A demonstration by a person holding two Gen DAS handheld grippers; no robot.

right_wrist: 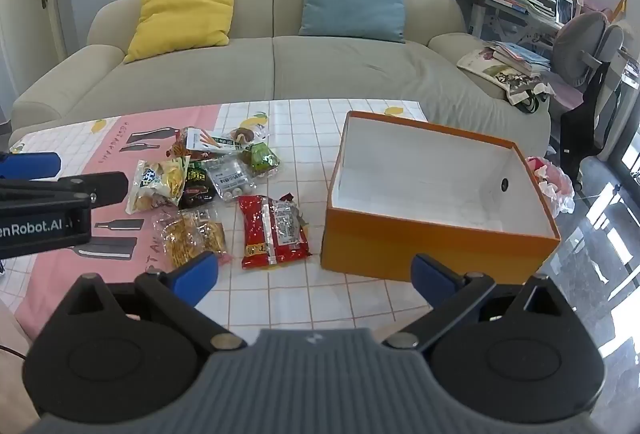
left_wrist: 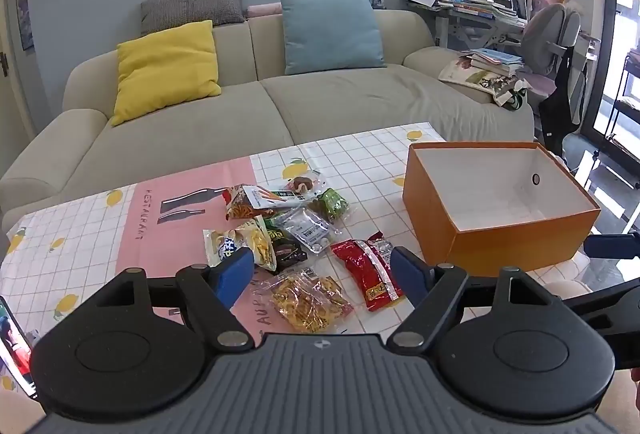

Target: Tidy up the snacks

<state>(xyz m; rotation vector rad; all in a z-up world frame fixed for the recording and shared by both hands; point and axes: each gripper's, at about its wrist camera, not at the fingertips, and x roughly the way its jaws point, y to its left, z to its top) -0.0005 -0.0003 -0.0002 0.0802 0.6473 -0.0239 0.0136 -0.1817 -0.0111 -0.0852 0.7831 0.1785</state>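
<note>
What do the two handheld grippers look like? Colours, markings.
Both match: the left gripper and right gripper have blue finger pads on black linkage arms with silver pivot pins, round black housings and a ribbed grey body. White "enRobot.AI" lettering marks the left one's side.

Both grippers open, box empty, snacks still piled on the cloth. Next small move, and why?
Probably lower the left gripper onto the clear packet of yellow snacks and close. Its open jaws already frame that packet, which lies nearest and apart from the pile. The orange box is open and holds nothing, and the right gripper hangs open over bare cloth near the box, holding nothing.
</note>
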